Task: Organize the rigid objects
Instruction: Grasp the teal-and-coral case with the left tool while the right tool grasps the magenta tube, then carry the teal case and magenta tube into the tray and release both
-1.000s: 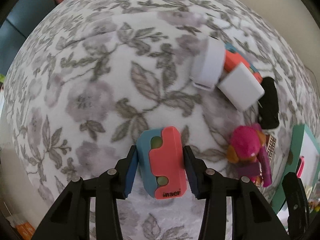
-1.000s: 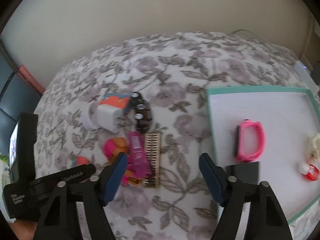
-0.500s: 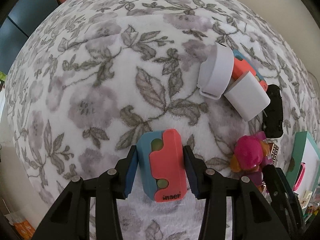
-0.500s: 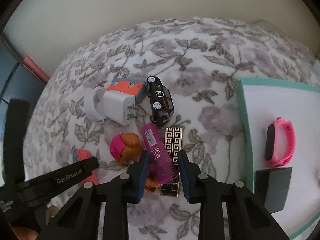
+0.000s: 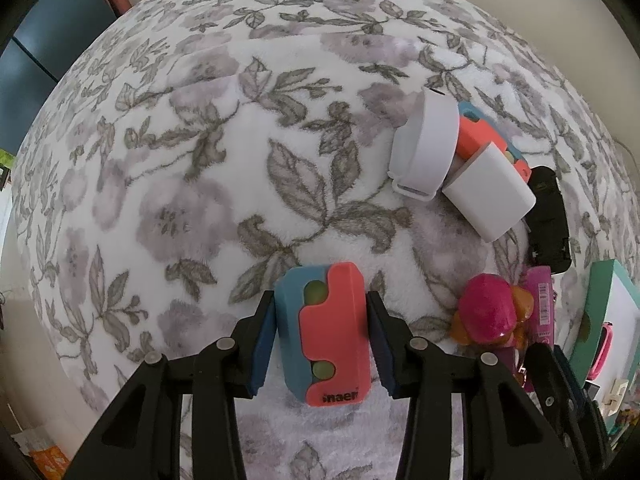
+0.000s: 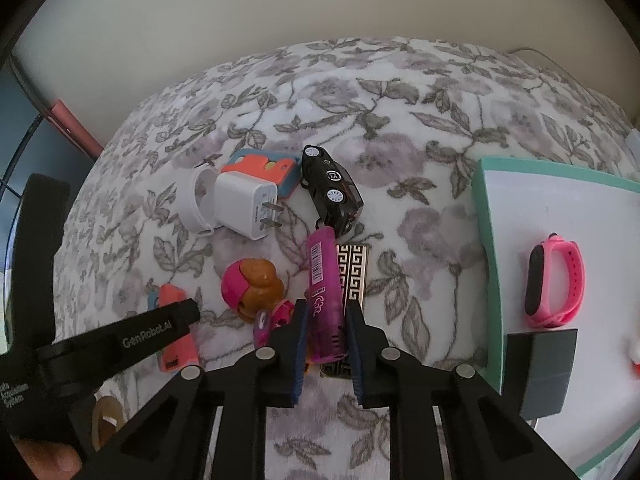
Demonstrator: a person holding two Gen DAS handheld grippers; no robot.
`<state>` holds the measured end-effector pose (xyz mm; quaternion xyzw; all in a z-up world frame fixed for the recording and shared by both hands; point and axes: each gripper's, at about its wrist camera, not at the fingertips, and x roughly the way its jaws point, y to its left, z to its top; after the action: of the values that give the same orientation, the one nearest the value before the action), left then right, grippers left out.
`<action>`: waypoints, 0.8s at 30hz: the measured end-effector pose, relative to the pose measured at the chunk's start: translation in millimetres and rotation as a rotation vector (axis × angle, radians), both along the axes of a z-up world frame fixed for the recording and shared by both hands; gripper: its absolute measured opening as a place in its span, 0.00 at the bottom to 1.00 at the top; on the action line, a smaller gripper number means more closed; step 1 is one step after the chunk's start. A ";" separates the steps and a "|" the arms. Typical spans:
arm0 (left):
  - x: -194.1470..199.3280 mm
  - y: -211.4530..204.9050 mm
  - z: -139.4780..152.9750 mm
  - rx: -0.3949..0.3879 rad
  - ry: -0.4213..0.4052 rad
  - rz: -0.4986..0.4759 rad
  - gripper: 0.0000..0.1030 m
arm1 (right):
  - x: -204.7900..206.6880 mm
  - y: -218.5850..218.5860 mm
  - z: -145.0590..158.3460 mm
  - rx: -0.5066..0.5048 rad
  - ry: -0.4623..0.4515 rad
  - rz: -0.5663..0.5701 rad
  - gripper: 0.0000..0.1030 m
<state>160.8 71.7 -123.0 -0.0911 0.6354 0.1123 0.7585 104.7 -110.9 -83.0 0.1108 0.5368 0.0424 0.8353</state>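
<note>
Purple comb (image 6: 325, 304) | right hand-held gripper (image 6: 326, 322) clamped on it | left hand-held gripper (image 5: 322, 334) grips coral-blue case (image 5: 325, 332)

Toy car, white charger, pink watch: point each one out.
Toy car (image 6: 332, 190), right wrist view, on its underside.
White charger (image 6: 240, 202), right wrist view, on its top face.
Pink watch (image 6: 576, 280), right wrist view, on its strap.

the blanket (image 5: 192, 184) is white with grey leaves and faded purple flowers. the little case (image 5: 324, 336) is blue and coral with green dots showing through, same colours as the second case (image 6: 260, 168). charger block (image 6: 244, 204) and band (image 5: 424, 148) are plain white, toy car (image 6: 332, 190) is black with white wheels. the comb (image 6: 326, 292) is see-through magenta, next to a black and gold greek-key card (image 6: 354, 264). the tray (image 6: 560, 216) is white with a teal rim, holding a pink watch (image 6: 556, 280).
</note>
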 end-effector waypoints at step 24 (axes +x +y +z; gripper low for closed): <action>-31.4 -27.9 74.6 0.003 -0.145 -0.054 0.36 | -36.0 -44.8 54.4 0.107 -0.113 -0.084 0.18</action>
<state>129.3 43.8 -48.3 -0.0807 0.5809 0.0858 0.8054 68.7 -155.7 -28.7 0.1751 0.4806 0.0422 0.8582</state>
